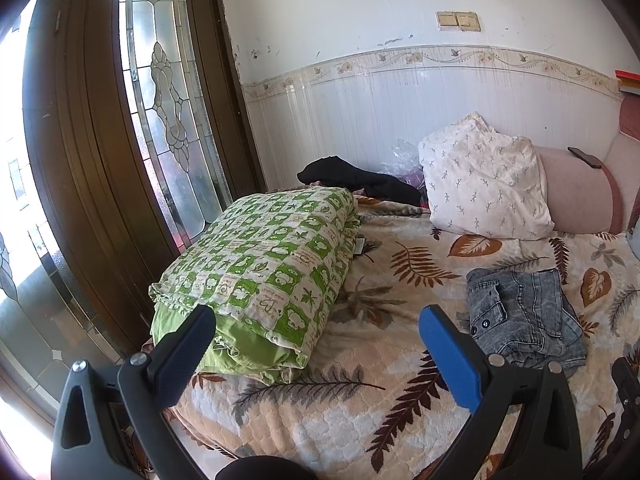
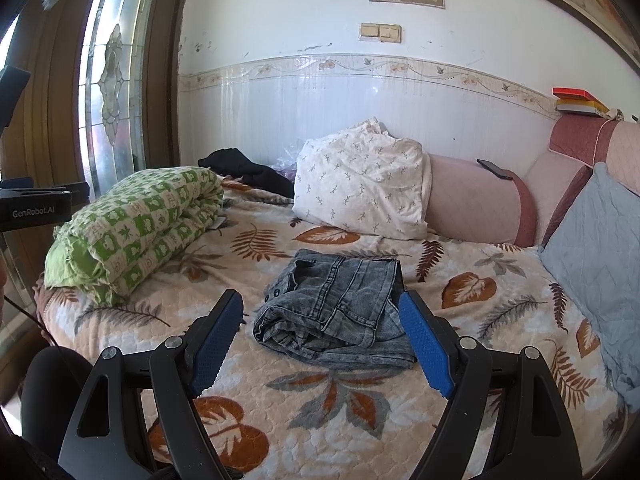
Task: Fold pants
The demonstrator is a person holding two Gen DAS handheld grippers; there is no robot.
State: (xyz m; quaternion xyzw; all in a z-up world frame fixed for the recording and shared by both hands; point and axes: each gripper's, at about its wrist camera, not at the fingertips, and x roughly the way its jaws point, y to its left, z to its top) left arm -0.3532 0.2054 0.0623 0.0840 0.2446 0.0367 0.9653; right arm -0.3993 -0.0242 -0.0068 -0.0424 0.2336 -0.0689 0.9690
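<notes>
Grey denim pants [image 2: 336, 308] lie folded into a compact bundle on the leaf-patterned bedspread [image 2: 360, 404]; they also show in the left wrist view [image 1: 524, 312] at the right. My right gripper [image 2: 322, 304] is open and empty, held just above the bed with its blue pads [image 2: 426, 344] on either side of the near end of the bundle. My left gripper [image 1: 318, 316] is open and empty, to the left of the pants, over the bedspread [image 1: 360, 400] beside the green quilt. Its body shows at the left edge of the right wrist view.
A folded green-and-white quilt [image 1: 264, 276] lies on the bed's left side. A white pillow [image 2: 360, 184], a pink bolster [image 2: 476, 200] with a phone [image 2: 494, 169] on it and a dark garment [image 2: 248, 172] are at the back. A blue cushion [image 2: 600, 256] is at the right.
</notes>
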